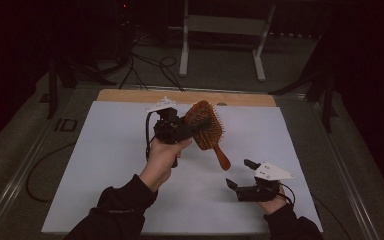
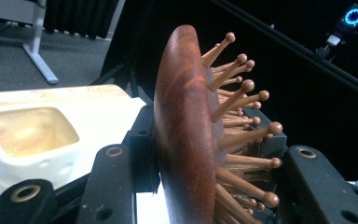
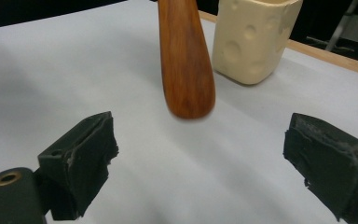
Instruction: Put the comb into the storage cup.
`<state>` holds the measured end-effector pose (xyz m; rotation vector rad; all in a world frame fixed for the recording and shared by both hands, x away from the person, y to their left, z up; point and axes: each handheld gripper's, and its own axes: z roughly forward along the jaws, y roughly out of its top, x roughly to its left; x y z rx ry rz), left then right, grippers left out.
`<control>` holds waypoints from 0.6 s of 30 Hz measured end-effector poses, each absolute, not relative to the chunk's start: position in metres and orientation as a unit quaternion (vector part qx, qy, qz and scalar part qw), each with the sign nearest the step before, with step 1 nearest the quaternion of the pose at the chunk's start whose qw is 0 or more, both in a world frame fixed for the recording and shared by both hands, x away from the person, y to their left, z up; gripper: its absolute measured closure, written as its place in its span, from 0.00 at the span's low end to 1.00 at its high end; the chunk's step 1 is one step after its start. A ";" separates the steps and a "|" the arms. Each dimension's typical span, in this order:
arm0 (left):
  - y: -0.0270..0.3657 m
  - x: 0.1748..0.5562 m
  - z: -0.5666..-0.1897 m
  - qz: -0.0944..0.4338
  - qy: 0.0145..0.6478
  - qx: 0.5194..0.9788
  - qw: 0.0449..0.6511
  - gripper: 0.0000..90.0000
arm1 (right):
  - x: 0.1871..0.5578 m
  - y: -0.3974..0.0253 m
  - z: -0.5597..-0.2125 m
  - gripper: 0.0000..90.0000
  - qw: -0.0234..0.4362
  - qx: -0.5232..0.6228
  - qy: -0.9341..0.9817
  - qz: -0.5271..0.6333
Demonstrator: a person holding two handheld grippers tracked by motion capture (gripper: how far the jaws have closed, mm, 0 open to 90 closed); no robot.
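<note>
Okay, high view: I'm holding the wooden hairbrush (image 1: 206, 127) up off the white tabletop (image 1: 105, 165) with the left gripper (image 1: 192, 126), jaws pinching the brush head, handle pointing down toward the right gripper (image 1: 240, 174), which is sitting low near the front edge, jaws spread and holding nothing. Left gripper view: I'm seeing the brush head (image 2: 186, 135) clamped edge-on between the jaws, bristles facing right, a cream cup (image 2: 23, 140) beside it. Right gripper view: the handle tip (image 3: 186, 60) is hanging between my spread jaws, the cup (image 3: 254, 37) just behind.
</note>
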<state>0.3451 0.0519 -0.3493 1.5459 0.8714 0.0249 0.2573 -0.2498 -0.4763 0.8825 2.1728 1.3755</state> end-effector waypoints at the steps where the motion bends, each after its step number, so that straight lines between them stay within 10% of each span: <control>1: 0.052 0.346 -0.348 0.013 0.381 0.675 0.632 0.62 | 0.257 -0.251 -0.477 0.09 0.210 0.317 0.783 0.492; 18: 0.060 0.364 -0.307 0.066 0.368 0.684 0.627 0.62 | 0.250 -0.263 -0.487 0.09 0.217 0.324 0.786 0.481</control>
